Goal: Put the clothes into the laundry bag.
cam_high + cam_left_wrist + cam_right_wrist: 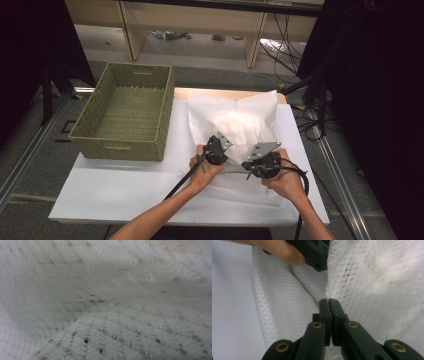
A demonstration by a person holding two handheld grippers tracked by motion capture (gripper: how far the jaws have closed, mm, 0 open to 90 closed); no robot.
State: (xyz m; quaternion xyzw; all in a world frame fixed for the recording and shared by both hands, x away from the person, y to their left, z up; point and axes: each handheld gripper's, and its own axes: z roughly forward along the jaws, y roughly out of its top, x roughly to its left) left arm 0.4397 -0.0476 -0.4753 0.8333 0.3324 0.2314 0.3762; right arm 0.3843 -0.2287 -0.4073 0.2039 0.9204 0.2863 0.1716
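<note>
The white mesh bag lies on the table, stuffed with something soft and white, and both tools are at its near end. The work looks midway: the filling seems to be in already, and what is probably left is closing the mouth and perhaps moving the bag into the woven basket, which stands well off to the left of the left gripper.

The right gripper has its jaws pressed tight together, and a fold of the mesh appears pinched between the tips, though the cloth there is hard to make out. Its hand rests low, with the tool pointing forward into the bag.

The left gripper is pushed in among the folds just beside the right one. From its own view, netting surrounds it. I cannot tell whether its jaws are spread or gripping anything.
</note>
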